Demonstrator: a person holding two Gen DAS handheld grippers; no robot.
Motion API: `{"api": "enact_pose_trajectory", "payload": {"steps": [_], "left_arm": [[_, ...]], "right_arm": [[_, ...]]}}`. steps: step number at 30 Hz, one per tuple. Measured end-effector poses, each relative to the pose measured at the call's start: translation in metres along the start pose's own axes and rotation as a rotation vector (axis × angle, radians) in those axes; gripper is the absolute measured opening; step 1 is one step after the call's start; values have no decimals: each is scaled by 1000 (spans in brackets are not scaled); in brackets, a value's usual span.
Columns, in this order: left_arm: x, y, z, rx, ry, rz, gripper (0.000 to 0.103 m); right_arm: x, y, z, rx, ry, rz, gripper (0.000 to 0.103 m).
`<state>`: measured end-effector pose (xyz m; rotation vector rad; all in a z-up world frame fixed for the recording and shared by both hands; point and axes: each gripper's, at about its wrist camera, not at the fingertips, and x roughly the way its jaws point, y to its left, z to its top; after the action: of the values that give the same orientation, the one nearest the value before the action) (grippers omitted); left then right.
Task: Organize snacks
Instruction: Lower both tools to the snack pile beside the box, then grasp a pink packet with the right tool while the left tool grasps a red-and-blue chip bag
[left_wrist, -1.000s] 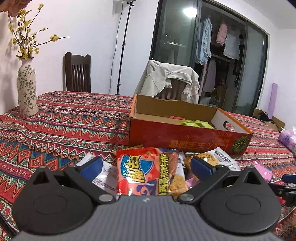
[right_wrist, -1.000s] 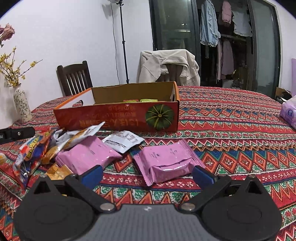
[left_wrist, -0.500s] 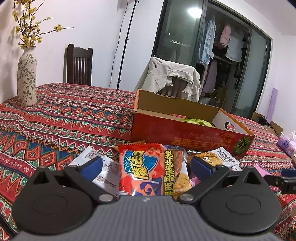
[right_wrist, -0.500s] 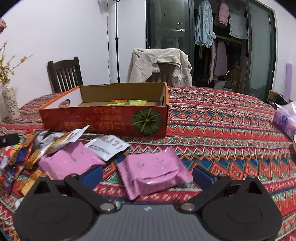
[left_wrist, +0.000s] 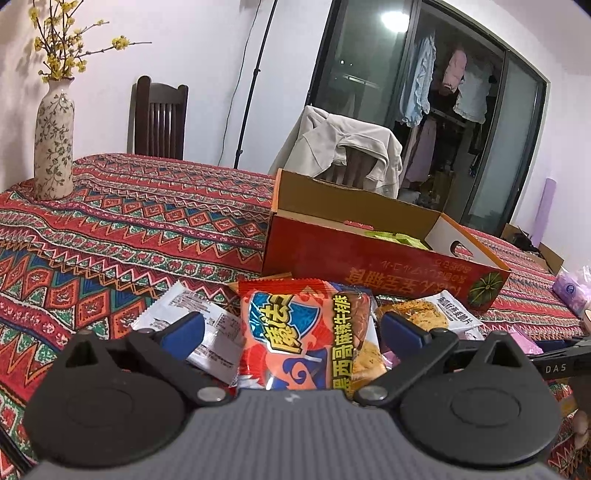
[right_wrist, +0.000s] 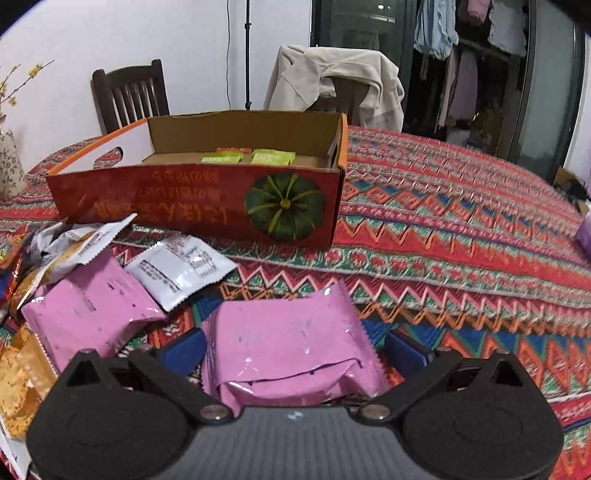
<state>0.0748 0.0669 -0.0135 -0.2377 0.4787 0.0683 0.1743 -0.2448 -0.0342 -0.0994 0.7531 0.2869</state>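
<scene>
The left hand-held gripper (left_wrist: 291, 330) stands with its blue pads spread wide, one on each side of a red-and-blue snack packet (left_wrist: 299, 328) that sits between them, untouched on either flank. That packet tops a loose heap on the bench (left_wrist: 110, 229), with a white sachet (left_wrist: 195, 325) to one side and a cracker packet (left_wrist: 428, 312) to the other, all just in front of the red cardboard box (left_wrist: 369, 254).

The right hand-held gripper (right_wrist: 295, 349) is likewise apart, straddling a pink wrapped snack (right_wrist: 291, 347) that lies flat on the patterned cloth. A second pink packet (right_wrist: 85, 306) and a white sachet (right_wrist: 177, 267) lie near it — between it and the box (right_wrist: 199, 199), where a few green packets (right_wrist: 255, 158) already rest on the floor of the box.

These are light, air-puffed foil pouches: soft, crinkly, probably slick, and the contents look crushable. A hard squeeze across the puffed middle would likely break what is inside, and a shallow pinch may let the film slide out. The better hold, I judge, is across the short width near the crimped end seam, where the film is flat and stiffer. The pink one's near end looks folded and rumpled, so the pads should close gently and squarely there. Lifting the red packet may drag its neighbours, since they overlap.
</scene>
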Motion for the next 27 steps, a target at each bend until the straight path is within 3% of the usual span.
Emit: {"api": "enact_pose_trajectory", "payload": {"steps": [11,16,21,27], "left_arm": [[2,2,-1,-17,13,5,103],[4,4,-1,-28,24,10,103],[4,5,-1,-38,24,15,103],[7,4,-1,-26,37,26,103]], "right_arm": [[-2,8,-7,-23,-55,10,102],[-9,11,-9,-39,-86,30,77],[-19,18,-12,-68,-120,-8,65],[-42,18,-18,-37,-229,-33,65]]}}
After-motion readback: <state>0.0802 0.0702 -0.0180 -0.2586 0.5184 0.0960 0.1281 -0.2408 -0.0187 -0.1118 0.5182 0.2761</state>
